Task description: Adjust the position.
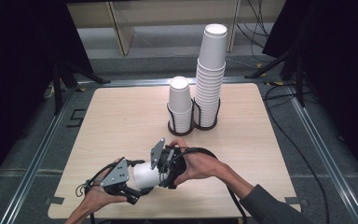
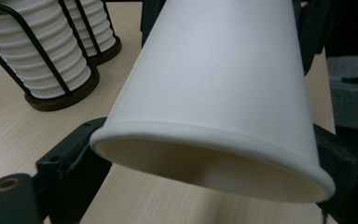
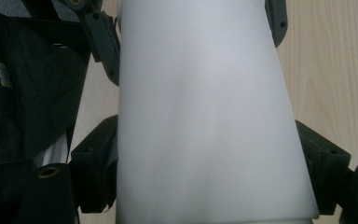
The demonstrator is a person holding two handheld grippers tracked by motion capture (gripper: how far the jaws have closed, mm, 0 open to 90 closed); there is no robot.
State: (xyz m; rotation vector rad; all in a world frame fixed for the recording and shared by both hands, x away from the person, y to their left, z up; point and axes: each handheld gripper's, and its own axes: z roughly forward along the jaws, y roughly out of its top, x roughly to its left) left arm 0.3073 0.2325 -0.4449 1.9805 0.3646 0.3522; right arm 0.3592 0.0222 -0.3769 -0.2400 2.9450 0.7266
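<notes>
**A:** Hands low at the near edge of the pale wood-grain table [image 1: 121, 116], both forearms coming in from the bottom. The left gripper [image 1: 137, 186] and right gripper [image 1: 161, 175] point at each other, lying roughly level, with a plain white tapered paper cup [image 1: 144, 176] on its side between them, just above the tabletop.

**B:** Who's actually got hold of it?

**A:** From the right gripper view its black jaws sit tight against both sides of the cup, so that one's clamped on. The left one's jaws flank the rolled rim end, partway spread; can't tell whether the pads press on it.

**B:** Surface?

**A:** Matte, smooth, thin rolled lip, hollow cream inside. Well behind it stand two stacks of ribbed-looking nested white cups: a short stack [image 1: 180, 105] and a tall stack [image 1: 210, 74], each in a dark wire holder [image 1: 206, 125] with a round base.
</notes>
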